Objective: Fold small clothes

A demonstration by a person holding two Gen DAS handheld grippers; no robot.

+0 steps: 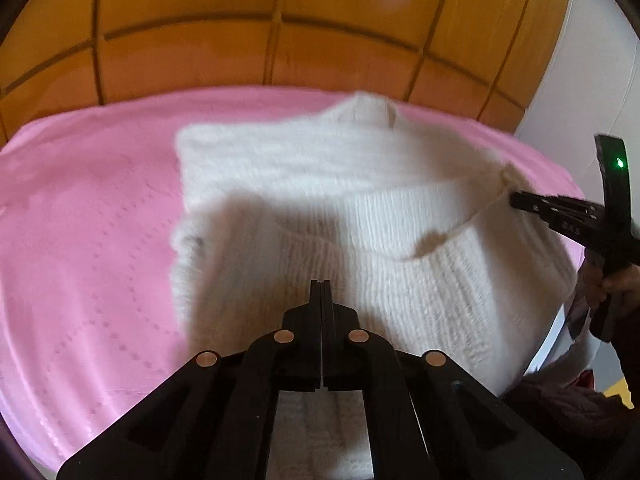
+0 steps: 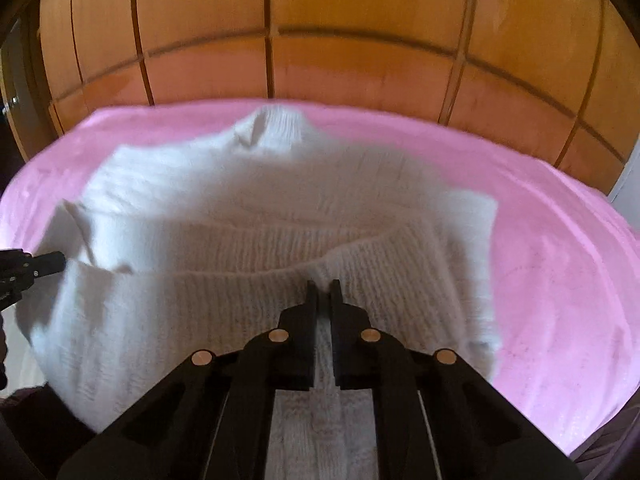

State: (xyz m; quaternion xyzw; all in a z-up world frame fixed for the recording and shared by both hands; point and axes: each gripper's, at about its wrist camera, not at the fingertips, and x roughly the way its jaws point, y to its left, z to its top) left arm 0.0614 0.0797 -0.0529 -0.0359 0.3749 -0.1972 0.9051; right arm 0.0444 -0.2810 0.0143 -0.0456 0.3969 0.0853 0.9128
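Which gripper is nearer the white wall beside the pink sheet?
Right. The right gripper is at the white sweater's edge on the white wall side; the left gripper is farther across the sweater, away from the wall.

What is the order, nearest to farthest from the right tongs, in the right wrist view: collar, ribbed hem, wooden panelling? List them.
From the right tongs:
1. Ribbed hem, pinched at the tips, near edge of the white sweater.
2. Collar, far end of the sweater, centre.
3. Wooden panelling, upright behind the pink sheet, across the top.
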